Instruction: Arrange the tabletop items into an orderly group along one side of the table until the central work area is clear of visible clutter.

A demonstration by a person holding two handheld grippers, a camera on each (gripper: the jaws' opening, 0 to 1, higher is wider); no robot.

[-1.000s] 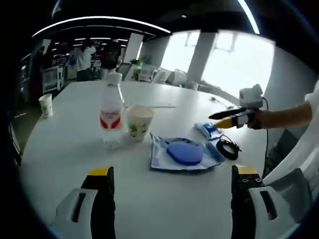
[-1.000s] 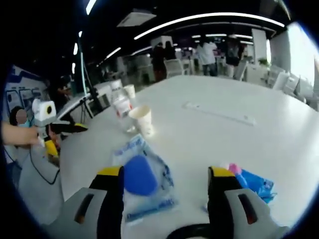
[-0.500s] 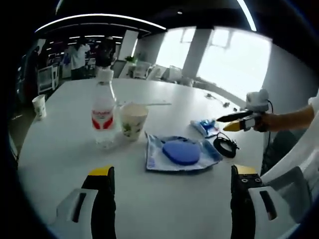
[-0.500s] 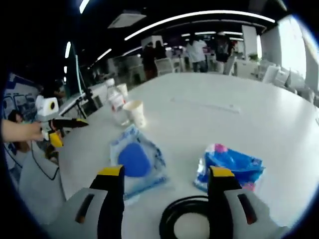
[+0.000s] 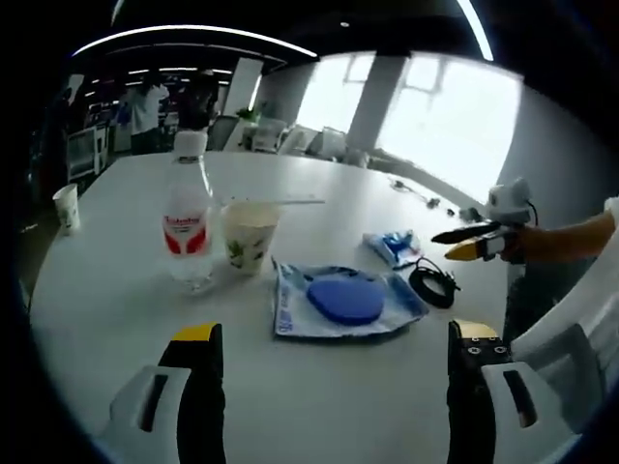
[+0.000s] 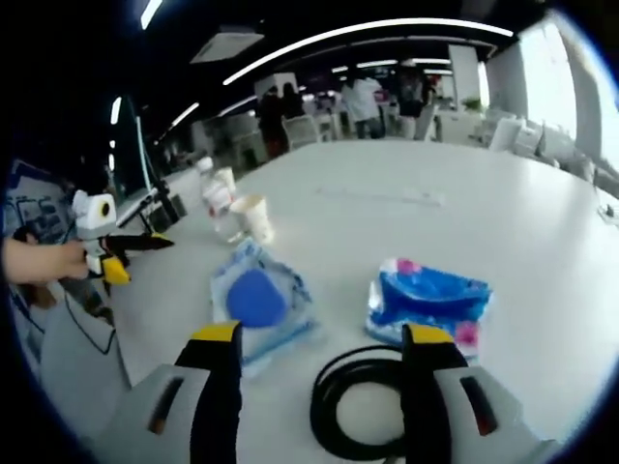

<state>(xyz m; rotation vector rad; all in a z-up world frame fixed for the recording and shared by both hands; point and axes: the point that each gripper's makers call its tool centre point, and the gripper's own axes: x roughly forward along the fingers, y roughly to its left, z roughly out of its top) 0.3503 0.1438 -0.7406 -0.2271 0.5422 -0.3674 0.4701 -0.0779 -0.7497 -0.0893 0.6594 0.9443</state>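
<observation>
left tool (image 5: 329,333): jaws spread wide, nothing pinched, hung over bare worktop (image 5: 116,290) short of everything.
far cup (image 5: 65,205): way off to the left tool's left near the edge, on its own.
water bottle (image 5: 189,224): ahead-left of the left tool, upright and capped. Probably a bit slippery and tippy, so it's best taken round the labelled middle.
paper cup (image 5: 248,235): just right of the bottle, open top. Light and easily crushed, I'd guess, so a gentle squeeze low on the wall is called for.
blue pouch (image 5: 340,302): straight ahead of the left tool, lying flat, a round blue pad seen through it. Floppy and slick-looking; an edge should be nipped, not the middle.
wipes pack (image 6: 426,298): just beyond the right tool, crinkly soft wrap, probably light.
black cable (image 6: 363,411): coiled between the right tool's jaws. Limp, likely to uncoil when lifted.
right tool (image 6: 321,353): also spread, holding nothing.
surface: white, smooth and glossy, so things can be expected to slide.
room: big open office, strip lights, bright windows, people standing far back.
</observation>
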